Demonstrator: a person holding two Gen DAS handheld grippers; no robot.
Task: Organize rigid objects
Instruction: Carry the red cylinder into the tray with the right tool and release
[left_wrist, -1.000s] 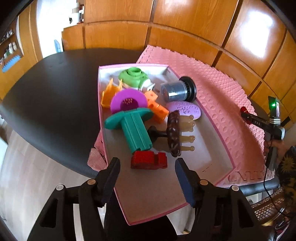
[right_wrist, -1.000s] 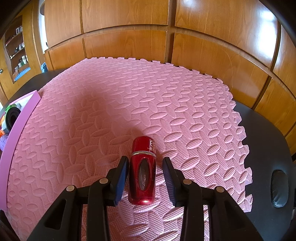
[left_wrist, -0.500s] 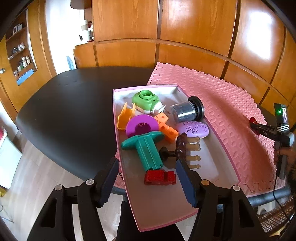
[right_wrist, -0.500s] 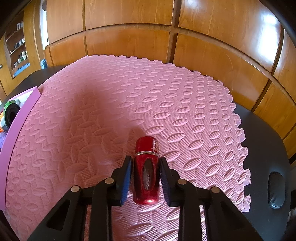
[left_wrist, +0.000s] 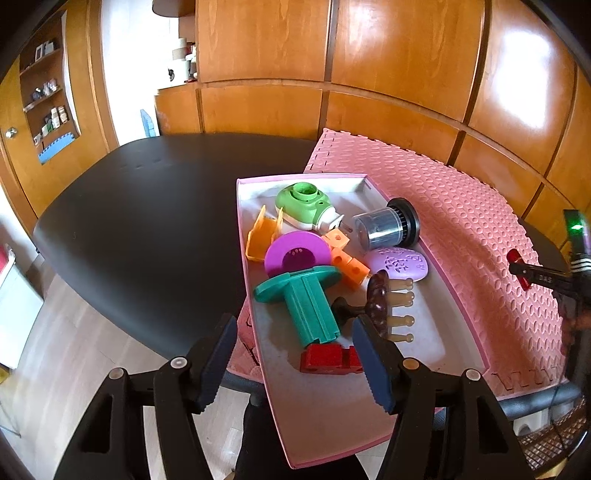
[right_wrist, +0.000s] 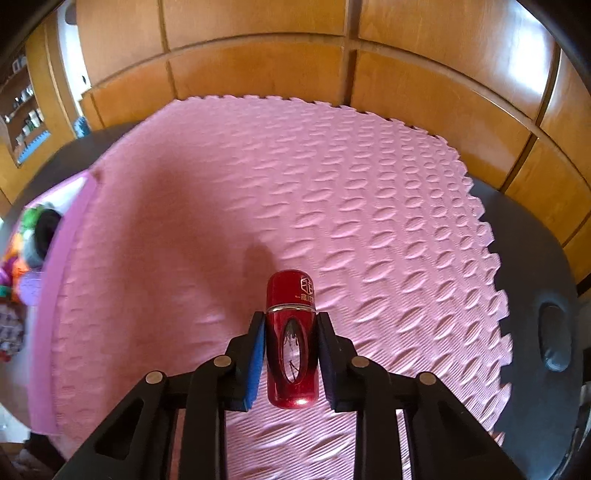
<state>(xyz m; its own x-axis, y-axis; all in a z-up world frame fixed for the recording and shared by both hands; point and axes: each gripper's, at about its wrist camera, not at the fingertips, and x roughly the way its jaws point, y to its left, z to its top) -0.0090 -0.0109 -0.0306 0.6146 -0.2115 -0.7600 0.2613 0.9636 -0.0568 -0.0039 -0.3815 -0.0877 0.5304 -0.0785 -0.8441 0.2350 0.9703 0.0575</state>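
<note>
Right wrist: right claw (right_wrist: 291, 343) clamps red capsule (right_wrist: 291, 332) over mat (right_wrist: 332, 192). Left claw (left_wrist: 295, 354) half-open, empty. Next: carry capsule into tray (left_wrist: 458, 314).

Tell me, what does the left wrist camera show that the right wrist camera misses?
Only the left wrist view shows the tray's contents clearly: a teal spool, a purple disc, a green gadget, a red block, and the open left gripper. Only the right wrist view shows the red capsule's window and logo, with the right gripper clamping it. Both show the pink foam mat, the black table and the wooden wall panels.
</note>
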